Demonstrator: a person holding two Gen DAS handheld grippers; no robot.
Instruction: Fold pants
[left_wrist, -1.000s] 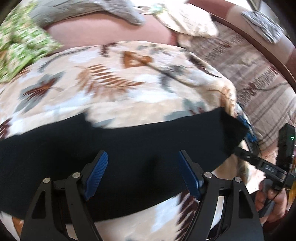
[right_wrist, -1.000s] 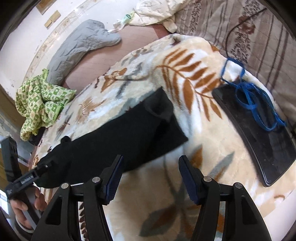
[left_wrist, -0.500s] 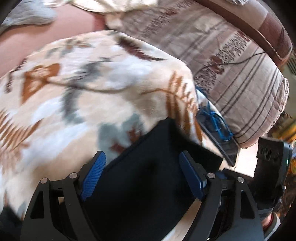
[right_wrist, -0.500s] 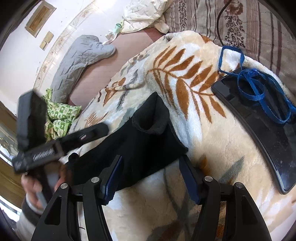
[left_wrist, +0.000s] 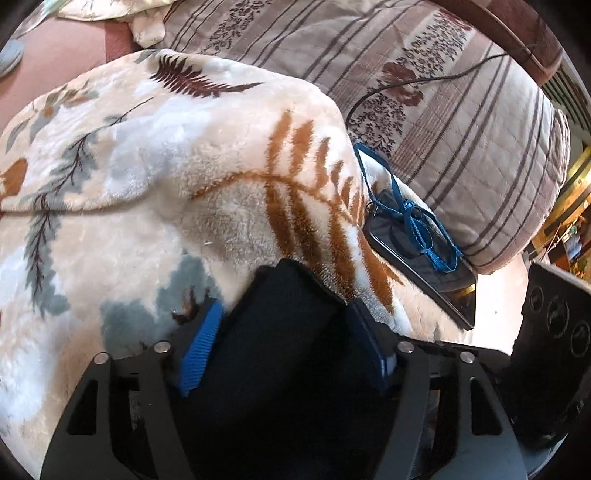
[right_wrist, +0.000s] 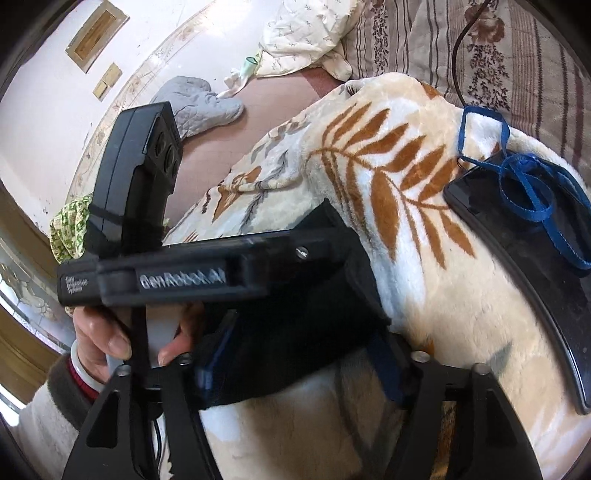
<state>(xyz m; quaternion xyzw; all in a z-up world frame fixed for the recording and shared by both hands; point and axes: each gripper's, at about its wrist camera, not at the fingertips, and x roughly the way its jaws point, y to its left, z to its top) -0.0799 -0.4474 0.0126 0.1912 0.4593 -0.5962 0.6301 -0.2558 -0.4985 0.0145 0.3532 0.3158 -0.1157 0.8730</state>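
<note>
your left hand-held gripper (left_wrist: 284, 347) and right hand-held gripper (right_wrist: 299, 362) both stand wide apart over the black pants (right_wrist: 295, 306), already folded narrow on the blanket (left_wrist: 147, 166), 1 more fold probably left.

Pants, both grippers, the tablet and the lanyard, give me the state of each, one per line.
pants: black, lying on the blanket, end between both grippers' open fingers
left gripper: open, straddling the pants end
right gripper: open, straddling the pants end; blurred
tablet: screen dark, flat on the blanket
lanyard: loose, tangled across the tablet
</note>
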